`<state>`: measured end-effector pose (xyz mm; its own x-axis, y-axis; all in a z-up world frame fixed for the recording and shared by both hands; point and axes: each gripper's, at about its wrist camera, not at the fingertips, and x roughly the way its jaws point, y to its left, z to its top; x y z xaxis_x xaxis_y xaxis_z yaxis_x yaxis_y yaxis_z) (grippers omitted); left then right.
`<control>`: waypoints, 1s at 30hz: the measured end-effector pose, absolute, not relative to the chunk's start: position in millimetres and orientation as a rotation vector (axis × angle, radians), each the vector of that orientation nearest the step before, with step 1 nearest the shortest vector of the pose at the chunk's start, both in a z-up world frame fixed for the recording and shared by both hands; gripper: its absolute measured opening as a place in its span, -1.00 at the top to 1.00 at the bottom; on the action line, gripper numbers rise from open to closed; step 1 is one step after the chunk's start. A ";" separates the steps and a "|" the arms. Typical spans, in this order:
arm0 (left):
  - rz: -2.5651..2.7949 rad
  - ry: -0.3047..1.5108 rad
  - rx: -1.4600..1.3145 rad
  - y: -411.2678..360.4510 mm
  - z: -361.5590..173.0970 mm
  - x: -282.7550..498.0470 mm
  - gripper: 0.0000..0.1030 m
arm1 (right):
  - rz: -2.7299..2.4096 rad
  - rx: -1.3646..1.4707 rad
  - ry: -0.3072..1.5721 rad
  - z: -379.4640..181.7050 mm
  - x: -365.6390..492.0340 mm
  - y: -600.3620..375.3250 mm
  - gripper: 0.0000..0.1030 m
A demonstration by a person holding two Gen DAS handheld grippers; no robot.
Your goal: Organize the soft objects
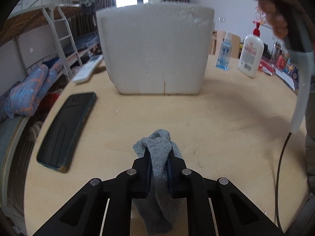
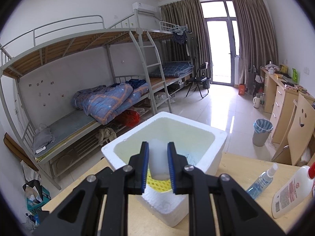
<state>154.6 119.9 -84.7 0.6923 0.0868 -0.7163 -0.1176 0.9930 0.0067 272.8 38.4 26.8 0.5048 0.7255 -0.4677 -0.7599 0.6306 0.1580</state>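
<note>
Grey sock [image 1: 160, 153]: bunched, lying on the wooden table [image 1: 226, 118] near its front edge, clamped between the blue pads of the left gripper [image 1: 159, 158]. Jaws drawn in tight on the fabric; a loop of sock bulges ahead of the fingertips, the rest trails back under the gripper.

White foam piece [image 2: 157, 157]: soft, rounded, translucent-white, pinched in the right gripper [image 2: 157, 163]. Jaws narrow, pads pressing both sides. It sits above the near rim of the white foam box [image 2: 216, 137]; something with a yellow mesh pattern [image 2: 158, 184] shows just below it, identity unclear.

Foam box: open top, standing toward the far edge of the table, straight beyond the sock.

Black phone [image 1: 65, 131]: flat, near the left edge.
White remote [image 1: 87, 69]: far left corner, beside the box.
Blue spray bottle [image 1: 223, 56] and white lotion bottle [image 1: 251, 56] with red pump: right of the box, toward the far right edge.
</note>
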 end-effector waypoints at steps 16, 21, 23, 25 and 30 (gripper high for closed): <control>0.138 0.728 -0.054 132.7 -67.0 144.4 0.73 | 0.853 -0.084 0.563 19.1 283.7 54.9 0.16; 0.144 0.719 -0.062 136.3 -65.2 140.7 0.73 | 0.859 -0.112 0.542 20.7 277.7 56.8 -0.51; 0.149 0.713 -0.069 138.1 -64.0 139.6 0.73 | 0.832 -0.162 0.531 20.8 273.0 60.6 -0.85; 0.152 0.705 -0.072 139.5 -62.0 137.9 0.73 | 0.807 -0.187 0.510 21.8 268.2 62.7 -0.96; 0.149 0.703 -0.063 134.5 -61.1 135.8 0.73 | 0.800 -0.143 0.506 25.2 270.2 56.4 -0.99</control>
